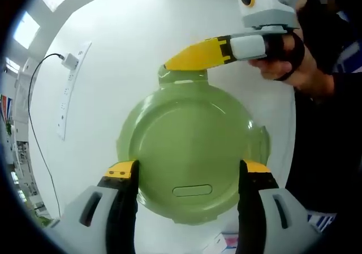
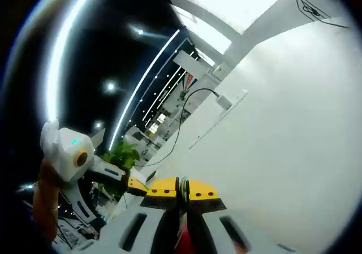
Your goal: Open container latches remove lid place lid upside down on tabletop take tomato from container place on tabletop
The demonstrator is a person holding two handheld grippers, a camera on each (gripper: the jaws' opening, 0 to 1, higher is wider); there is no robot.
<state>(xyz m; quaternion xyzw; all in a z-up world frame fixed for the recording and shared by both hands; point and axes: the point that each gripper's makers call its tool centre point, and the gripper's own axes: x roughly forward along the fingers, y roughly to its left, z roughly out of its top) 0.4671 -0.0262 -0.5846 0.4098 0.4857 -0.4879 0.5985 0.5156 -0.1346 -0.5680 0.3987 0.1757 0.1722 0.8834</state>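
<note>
The green round container (image 1: 192, 152) sat on the white tabletop (image 1: 124, 67) with its lid (image 1: 192, 138) on, so by the look of it the task was near its start: the lid had not been lifted off, nothing lay upside down on the table, and no tomato was out. Whether any latch had been released could not be told. In the left gripper view, the left gripper (image 1: 189, 169) had its jaws spread wide to either side of the container's near half, not squeezing it. The right gripper (image 1: 169, 67) reached in at the container's far edge, its yellow jaw tip meeting the latch tab (image 1: 184, 76) there, with a hand (image 1: 288, 61) behind it. In the right gripper view its yellow jaws were pressed nearly together, a sliver of red between them too small to name, so what they gripped, if anything, could not be told. The container, being round, had no long axis; its tabs lay on a line running from the far tab toward the left gripper, and the lid faced up. A power strip (image 1: 70, 90) with a cable (image 1: 37, 129) lay well apart from the container.
</note>
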